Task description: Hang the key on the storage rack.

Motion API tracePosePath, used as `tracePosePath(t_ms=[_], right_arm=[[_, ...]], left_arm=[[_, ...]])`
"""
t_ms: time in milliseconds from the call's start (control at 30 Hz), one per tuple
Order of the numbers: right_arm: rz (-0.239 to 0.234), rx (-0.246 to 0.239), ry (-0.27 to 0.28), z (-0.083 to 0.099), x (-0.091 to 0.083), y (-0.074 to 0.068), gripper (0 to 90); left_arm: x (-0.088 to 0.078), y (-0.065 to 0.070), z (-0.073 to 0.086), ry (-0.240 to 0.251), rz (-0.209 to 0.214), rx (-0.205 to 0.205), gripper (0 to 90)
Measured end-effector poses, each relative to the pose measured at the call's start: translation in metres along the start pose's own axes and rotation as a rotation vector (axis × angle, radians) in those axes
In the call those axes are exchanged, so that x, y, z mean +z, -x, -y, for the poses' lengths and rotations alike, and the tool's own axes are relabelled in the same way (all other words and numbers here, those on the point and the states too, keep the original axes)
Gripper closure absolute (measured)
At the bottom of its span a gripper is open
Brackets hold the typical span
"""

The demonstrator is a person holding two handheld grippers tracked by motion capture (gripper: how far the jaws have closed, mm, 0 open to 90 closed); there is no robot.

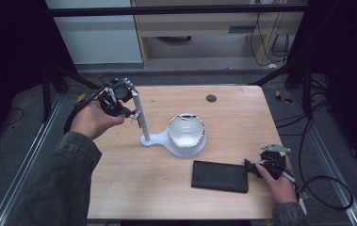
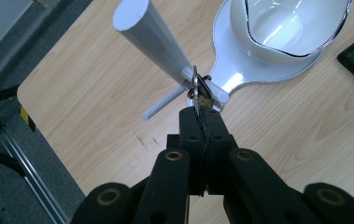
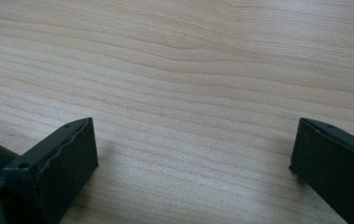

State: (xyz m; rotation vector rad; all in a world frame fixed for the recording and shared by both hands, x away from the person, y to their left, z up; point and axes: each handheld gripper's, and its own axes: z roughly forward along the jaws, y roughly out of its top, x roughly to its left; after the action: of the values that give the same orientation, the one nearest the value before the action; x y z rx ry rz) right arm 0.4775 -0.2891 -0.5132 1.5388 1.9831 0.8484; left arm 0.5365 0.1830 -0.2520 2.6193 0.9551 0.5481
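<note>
My left gripper (image 2: 201,111) is shut on a small metal ring (image 2: 195,86), which I see edge-on. The ring stands at a short peg (image 2: 217,92) on the tilted-looking white post (image 2: 153,39), and the peg seems to pass through it. In the high view the left gripper (image 1: 132,113) is at the post (image 1: 139,115) of the white stand (image 1: 155,140). A white bowl (image 1: 186,132) sits on the stand's round base. My right gripper (image 1: 250,165) rests low at the table's right front, next to a black flat pad (image 1: 220,175). Its jaws (image 3: 193,149) stand wide open over bare wood.
The wooden table (image 1: 242,117) has a small dark round spot (image 1: 211,98) near its far edge. A second thin peg (image 2: 163,103) sticks out of the post lower down. Cables (image 1: 327,188) trail off the table's right side. Metal rails run along both sides.
</note>
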Motion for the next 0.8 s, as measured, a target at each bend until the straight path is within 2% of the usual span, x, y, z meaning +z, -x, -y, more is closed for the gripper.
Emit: tracePosePath(t_ms=[200,267,400,467,600,800], right_arm=[[-0.001,0.0,-0.003,0.0,0.0,0.0,0.7],[-0.001,-0.002,-0.004,0.0,0.0,0.0,0.7],[-0.001,-0.002,-0.003,0.0,0.0,0.0,0.7],[0.0,0.0,-0.003,0.0,0.0,0.0,0.7],[-0.001,0.0,-0.003,0.0,0.0,0.0,0.7],[-0.002,0.001,-0.004,0.0,0.0,0.0,0.7]], left_arm=[[-0.009,0.0,0.012,0.068,-0.01,-0.005,87.3],[-0.013,0.001,0.015,0.091,-0.028,-0.003,86.6],[-0.018,0.005,0.024,0.135,-0.013,0.003,85.0],[-0.018,0.009,0.029,0.153,0.005,0.006,84.8],[-0.02,0.017,0.033,0.175,0.01,0.026,84.3],[-0.021,0.039,0.04,0.215,0.041,0.072,82.8]])
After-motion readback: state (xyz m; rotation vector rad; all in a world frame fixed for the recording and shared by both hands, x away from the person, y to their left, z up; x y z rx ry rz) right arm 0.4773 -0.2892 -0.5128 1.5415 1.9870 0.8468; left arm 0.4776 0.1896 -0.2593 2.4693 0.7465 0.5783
